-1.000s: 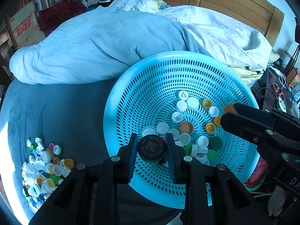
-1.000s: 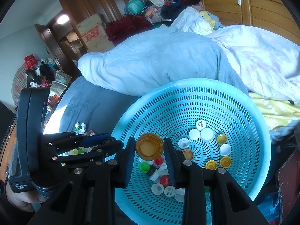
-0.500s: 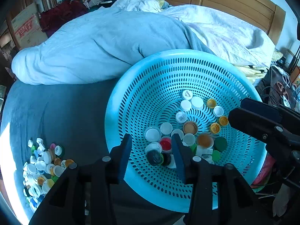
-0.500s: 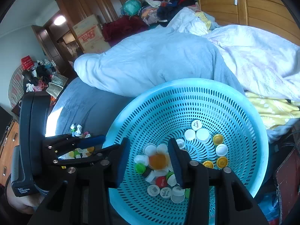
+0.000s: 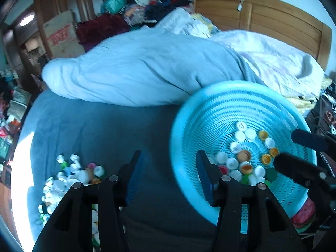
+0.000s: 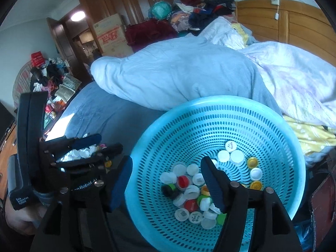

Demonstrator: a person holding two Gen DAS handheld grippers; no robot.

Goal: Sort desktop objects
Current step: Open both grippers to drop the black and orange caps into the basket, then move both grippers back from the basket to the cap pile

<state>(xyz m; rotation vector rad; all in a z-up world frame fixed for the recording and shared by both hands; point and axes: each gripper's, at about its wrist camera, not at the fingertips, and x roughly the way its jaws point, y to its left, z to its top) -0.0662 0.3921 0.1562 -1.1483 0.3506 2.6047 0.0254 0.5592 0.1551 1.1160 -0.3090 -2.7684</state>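
A round turquoise perforated basket (image 5: 189,113) (image 6: 168,117) sits on the blue-grey bedspread and holds several bottle caps (image 5: 244,154) (image 6: 190,185): white, yellow, red, green, black. A loose pile of caps (image 5: 69,176) lies on the bedspread at the lower left. My left gripper (image 5: 168,168) is open and empty, over the bedspread just left of the basket's rim; it also shows in the right wrist view (image 6: 92,147). My right gripper (image 6: 166,180) is open and empty, straddling the basket's near-left rim; it also shows in the left wrist view (image 5: 294,147).
A bunched pale blue duvet (image 5: 147,67) (image 6: 178,71) lies behind the basket. A wooden headboard (image 5: 273,19) stands at the back right. Cardboard boxes (image 6: 111,35) and piled clothes are at the back. Bare bedspread (image 5: 94,130) lies between cap pile and basket.
Both grippers opened: the black cap and the orange cap dropped into the basket. The left gripper then swung left, away from the basket toward the cap pile. The right gripper opened wider.
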